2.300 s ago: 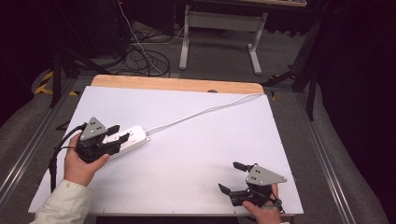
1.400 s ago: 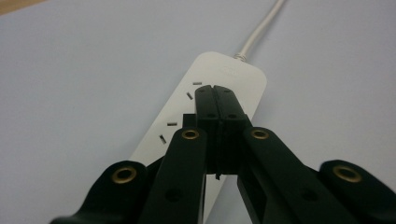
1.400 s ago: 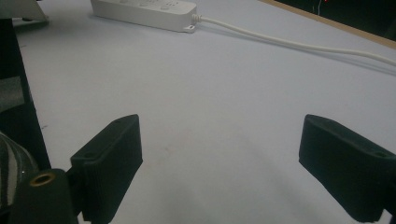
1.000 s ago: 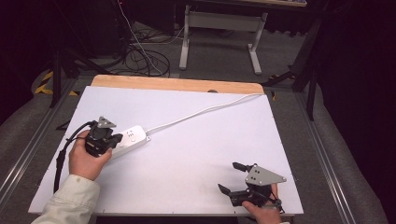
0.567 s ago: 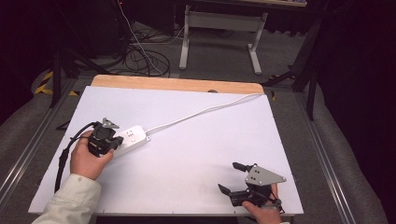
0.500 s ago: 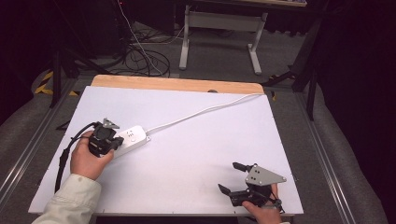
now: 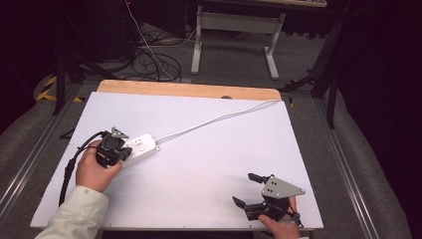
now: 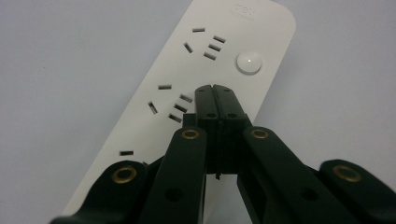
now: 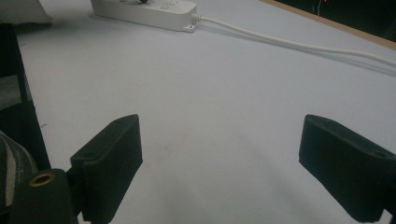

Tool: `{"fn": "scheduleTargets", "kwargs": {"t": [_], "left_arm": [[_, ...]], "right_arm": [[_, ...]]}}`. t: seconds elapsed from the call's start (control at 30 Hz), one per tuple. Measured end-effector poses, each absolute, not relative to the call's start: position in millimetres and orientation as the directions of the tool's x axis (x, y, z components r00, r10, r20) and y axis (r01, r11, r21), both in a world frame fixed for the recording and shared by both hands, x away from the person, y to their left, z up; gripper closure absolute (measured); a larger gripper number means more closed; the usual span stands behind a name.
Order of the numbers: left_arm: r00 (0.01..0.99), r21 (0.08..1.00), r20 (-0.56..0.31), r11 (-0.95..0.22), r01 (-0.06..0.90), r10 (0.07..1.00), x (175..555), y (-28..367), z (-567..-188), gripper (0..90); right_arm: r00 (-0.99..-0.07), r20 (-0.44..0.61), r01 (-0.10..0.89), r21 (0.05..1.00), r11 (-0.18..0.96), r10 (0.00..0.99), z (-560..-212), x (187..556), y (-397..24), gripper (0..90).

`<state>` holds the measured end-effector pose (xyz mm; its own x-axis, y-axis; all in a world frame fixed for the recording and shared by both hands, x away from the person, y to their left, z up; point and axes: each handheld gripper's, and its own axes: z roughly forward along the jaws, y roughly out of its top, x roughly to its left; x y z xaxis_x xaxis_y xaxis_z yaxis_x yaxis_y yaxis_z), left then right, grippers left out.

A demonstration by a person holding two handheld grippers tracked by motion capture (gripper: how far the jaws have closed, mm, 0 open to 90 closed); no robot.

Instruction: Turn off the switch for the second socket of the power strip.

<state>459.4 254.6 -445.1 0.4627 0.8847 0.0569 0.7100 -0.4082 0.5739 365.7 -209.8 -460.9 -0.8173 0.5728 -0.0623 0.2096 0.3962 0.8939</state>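
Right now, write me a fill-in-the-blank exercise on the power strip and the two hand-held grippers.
1. The jaws of the left hand-held gripper are ____.
2. Its tips hang over the white power strip, close to its round ____.
3. The jaws of the right hand-held gripper stand ____ with nothing between them.
4. The strip's white cable runs toward the table's ____ edge.

Missing words: shut; button; open; far

Your left gripper (image 8: 215,93) was black, with brass-coloured rivets along its arms, and its fingers (image 8: 205,100) sat over a plain white power strip (image 8: 154,121) with dark slots and a white round button (image 8: 249,62) just beyond the fingers. Its cable (image 7: 214,119) was white too. The counter (image 7: 199,164) was pale grey-white with a light wood edge (image 7: 189,89). Your right gripper (image 7: 251,191) was black under a grey plate (image 7: 279,187).
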Motion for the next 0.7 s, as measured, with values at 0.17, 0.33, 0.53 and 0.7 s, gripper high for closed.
{"fn": "scheduleTargets", "kwargs": {"t": [0.17, 0.33, 0.53, 0.7], "left_arm": [[0.466, 0.576, 0.097, -0.431, 0.695, 0.880, 458.0, 251.1, -447.1, 90.0], [0.461, 0.594, 0.089, -0.419, 0.687, 0.883, 456.8, 252.8, -449.1, 90.0], [0.458, 0.603, 0.083, -0.410, 0.684, 0.885, 456.2, 253.6, -450.0, 90.0], [0.456, 0.610, 0.076, -0.403, 0.683, 0.887, 455.6, 254.4, -450.8, 90.0]], "right_arm": [[-0.817, -0.061, 0.211, 0.894, 0.396, 0.573, -461.0, 365.8, -209.7, 13.9], [-0.816, -0.063, 0.210, 0.894, 0.396, 0.575, -460.8, 365.7, -210.2, 13.9], [-0.817, -0.060, 0.212, 0.893, 0.396, 0.574, -461.0, 365.7, -209.9, 13.9], [-0.818, -0.059, 0.213, 0.894, 0.396, 0.573, -461.2, 365.9, -209.8, 13.9]]}}
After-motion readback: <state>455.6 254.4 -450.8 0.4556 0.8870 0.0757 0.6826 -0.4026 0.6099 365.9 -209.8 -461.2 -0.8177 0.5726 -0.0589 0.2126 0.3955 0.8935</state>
